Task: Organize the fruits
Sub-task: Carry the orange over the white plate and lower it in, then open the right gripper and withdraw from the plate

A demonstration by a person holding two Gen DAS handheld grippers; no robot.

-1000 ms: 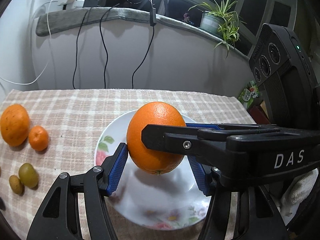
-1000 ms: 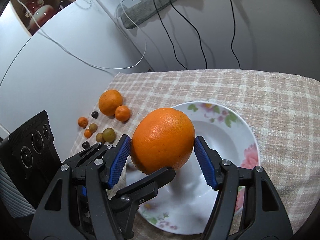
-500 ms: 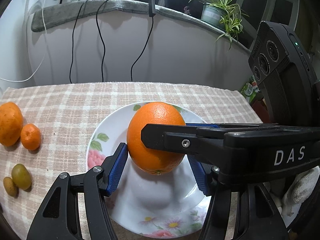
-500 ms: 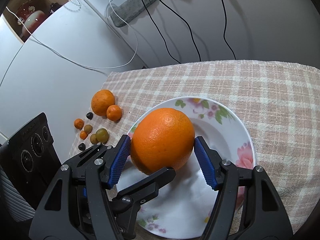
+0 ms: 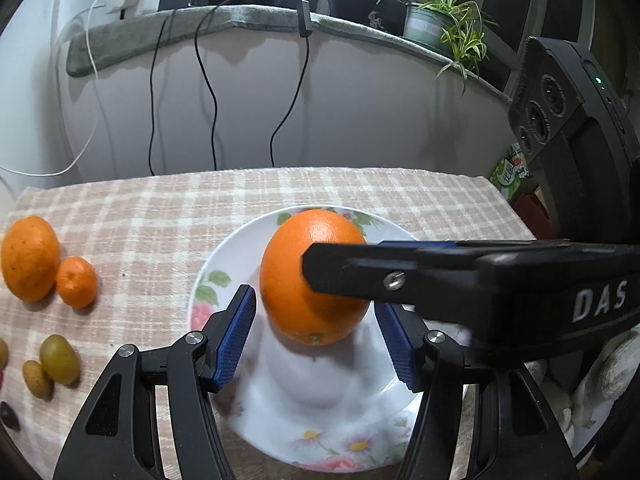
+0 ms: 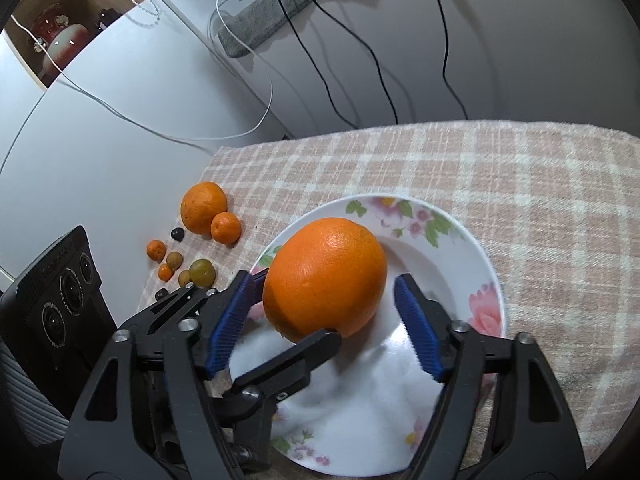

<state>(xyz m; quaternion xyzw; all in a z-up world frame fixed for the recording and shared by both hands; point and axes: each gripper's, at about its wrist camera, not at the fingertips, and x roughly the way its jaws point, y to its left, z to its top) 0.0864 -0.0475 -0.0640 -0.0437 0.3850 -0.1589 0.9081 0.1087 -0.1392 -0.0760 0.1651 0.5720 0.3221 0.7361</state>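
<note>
As the right gripper [image 6: 322,320] jaws open, orange [image 6: 324,276] on plate [image 6: 472,248].

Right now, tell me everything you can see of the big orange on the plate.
The big orange is round, glossy and dimpled, bright orange, whole and unpeeled, with a small stem scar low on its near side. It sits on the white floral plate, a little toward the far rim. The right gripper straddles it, jaws opening, blue pads clear on the right. The left gripper also flanks it with gaps either side.
</note>
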